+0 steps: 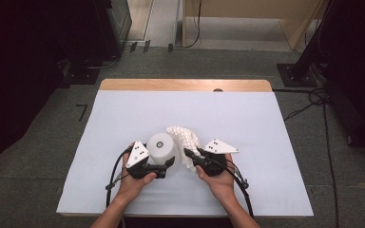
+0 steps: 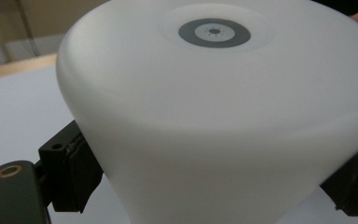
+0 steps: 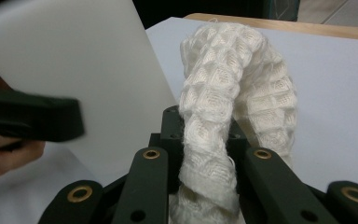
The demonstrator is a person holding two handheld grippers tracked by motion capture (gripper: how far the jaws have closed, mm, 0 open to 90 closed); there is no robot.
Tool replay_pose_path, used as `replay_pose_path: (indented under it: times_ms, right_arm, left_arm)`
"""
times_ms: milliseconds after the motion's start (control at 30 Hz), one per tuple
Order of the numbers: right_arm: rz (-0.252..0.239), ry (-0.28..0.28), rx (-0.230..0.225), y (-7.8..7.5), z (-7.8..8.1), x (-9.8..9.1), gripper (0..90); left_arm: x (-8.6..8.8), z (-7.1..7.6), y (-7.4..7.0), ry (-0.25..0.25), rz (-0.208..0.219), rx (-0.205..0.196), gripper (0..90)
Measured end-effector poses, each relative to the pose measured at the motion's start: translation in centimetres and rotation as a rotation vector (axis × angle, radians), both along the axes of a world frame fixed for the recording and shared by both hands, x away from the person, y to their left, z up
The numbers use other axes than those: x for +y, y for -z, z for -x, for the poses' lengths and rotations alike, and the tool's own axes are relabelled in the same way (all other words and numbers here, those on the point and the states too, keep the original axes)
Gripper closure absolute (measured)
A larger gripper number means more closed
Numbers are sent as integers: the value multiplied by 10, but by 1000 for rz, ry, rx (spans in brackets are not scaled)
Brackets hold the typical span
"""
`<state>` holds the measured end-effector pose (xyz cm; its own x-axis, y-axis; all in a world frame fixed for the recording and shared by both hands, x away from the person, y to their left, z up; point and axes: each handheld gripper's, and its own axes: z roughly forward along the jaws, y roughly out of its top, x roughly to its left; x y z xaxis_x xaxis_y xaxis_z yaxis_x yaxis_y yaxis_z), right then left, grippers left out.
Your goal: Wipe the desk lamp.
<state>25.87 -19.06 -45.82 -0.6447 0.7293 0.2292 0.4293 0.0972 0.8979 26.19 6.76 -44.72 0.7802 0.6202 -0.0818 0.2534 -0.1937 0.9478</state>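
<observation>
Near the front middle of the tabletop [image 1: 123,123], both hands work close together, with wide bare white surface to the left, right and far side of them. The tabletop's far edge shows a strip of pale wood, and its near edge lies just below the person's wrists. Dark floor surrounds the tabletop, with cables trailing on it at the right.

The left claw [image 1: 164,164] is spread wide and clamps the white cup [image 1: 161,146] by its sides; in the left gripper view the black pads press the cup's [image 2: 214,116] wall at both lower corners. The cup is smooth, matte and slightly tapered, lying tipped so its round base faces up and toward the camera, with a grey ring mark at the centre of that base. Whether it rests on the surface or is lifted just clear, I cannot tell.

The right claw [image 1: 190,154] is pressed nearly together and pinches the white cloth [image 1: 184,140]. In the right gripper view the cloth [image 3: 223,102] rises from between the jaws as a bunched, arching roll with a waffle weave and a few loose threads. It sits just right of the cup, touching or nearly touching it.
</observation>
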Motion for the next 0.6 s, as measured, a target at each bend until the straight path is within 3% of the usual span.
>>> replay_pose_path:
  times_ms: [133,300,433,600]
  right_arm:
    - [-7,-32,-3,-1,3,5,772]
    - [-21,-60,-32,-7,8,10,773]
    - [-52,-63,-83,-21,13,6,773]
    - [-64,-62,-106,-28,15,2,774]
  left_arm:
    - [8,-2,-4,42,27,-5,85]
    - [2,-3,3,52,-33,7,85]
    - [-8,-4,9,48,-99,16,85]
    - [-11,-4,10,43,-112,14,85]
